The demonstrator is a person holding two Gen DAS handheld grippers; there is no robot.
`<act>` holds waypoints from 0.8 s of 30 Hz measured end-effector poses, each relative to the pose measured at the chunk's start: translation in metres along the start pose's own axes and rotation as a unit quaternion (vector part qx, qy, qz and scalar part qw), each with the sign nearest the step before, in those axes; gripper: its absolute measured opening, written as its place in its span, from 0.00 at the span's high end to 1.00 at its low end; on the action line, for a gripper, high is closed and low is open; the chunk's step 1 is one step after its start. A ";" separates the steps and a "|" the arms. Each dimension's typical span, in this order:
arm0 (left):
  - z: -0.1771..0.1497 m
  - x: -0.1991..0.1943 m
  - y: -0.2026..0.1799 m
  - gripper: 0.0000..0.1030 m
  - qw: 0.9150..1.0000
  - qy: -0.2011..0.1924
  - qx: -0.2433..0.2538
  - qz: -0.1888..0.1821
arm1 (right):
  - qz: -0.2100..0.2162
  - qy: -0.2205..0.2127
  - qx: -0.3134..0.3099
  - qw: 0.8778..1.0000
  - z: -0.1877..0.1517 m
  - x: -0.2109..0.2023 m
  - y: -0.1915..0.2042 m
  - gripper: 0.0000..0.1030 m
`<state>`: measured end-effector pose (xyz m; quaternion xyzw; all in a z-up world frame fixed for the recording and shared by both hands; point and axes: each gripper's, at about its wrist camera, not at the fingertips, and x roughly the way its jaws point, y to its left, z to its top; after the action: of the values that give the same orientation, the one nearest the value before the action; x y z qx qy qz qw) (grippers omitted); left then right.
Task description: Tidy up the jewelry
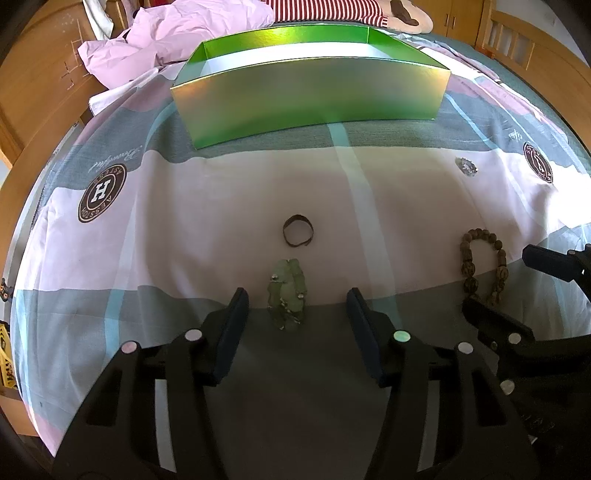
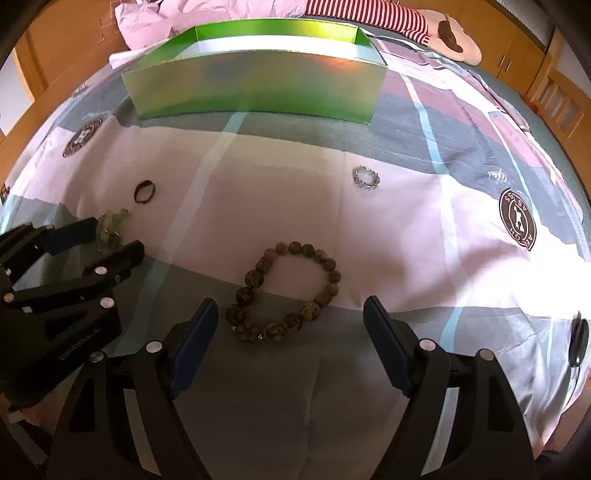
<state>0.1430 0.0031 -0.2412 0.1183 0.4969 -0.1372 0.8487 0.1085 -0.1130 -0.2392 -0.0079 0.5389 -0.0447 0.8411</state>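
A green bead bracelet (image 1: 288, 295) lies on the bed sheet between the open fingers of my left gripper (image 1: 297, 301); it also shows in the right wrist view (image 2: 112, 230). A brown bead bracelet (image 2: 284, 291) lies just ahead of my open right gripper (image 2: 290, 314), and shows in the left wrist view (image 1: 482, 267). A dark ring-shaped band (image 1: 298, 230) (image 2: 144, 191) and a small silver bracelet (image 2: 365, 178) (image 1: 466, 167) lie farther out. An open green box (image 1: 310, 92) (image 2: 255, 88) stands beyond them.
The patterned sheet (image 1: 184, 206) covers the bed. Pink bedding (image 1: 177, 33) and a striped plush toy (image 2: 406, 18) lie behind the box. Wooden bed frame (image 1: 40, 74) runs on the left and a wooden rail (image 2: 554, 99) on the right.
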 end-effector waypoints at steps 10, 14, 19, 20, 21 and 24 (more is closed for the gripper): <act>0.000 0.000 -0.001 0.54 1.000 0.001 0.000 -0.005 | 0.011 0.005 -0.024 1.000 -0.002 0.003 0.012 0.45; -0.001 0.000 -0.001 0.63 1.000 0.002 0.001 -0.009 | 0.027 -0.001 -0.045 0.999 -0.002 0.000 0.019 0.70; 0.000 -0.001 -0.001 0.80 1.000 0.001 0.001 -0.011 | 0.017 -0.009 -0.068 0.997 -0.004 -0.004 0.028 0.78; 0.000 -0.001 -0.001 0.83 1.000 0.001 0.001 -0.012 | 0.019 -0.009 -0.066 0.998 -0.004 -0.004 0.028 0.78; 0.000 -0.001 -0.001 0.83 1.000 0.000 0.000 -0.014 | 0.022 -0.009 -0.062 0.998 -0.004 -0.004 0.026 0.78; -0.001 -0.003 -0.002 0.83 1.000 -0.003 0.001 -0.013 | 0.024 -0.010 -0.054 0.998 -0.003 -0.005 0.022 0.78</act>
<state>0.1407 0.0022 -0.2392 0.1128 0.4955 -0.1490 0.8482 0.1051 -0.0908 -0.2377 -0.0409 0.5322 0.0052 0.8456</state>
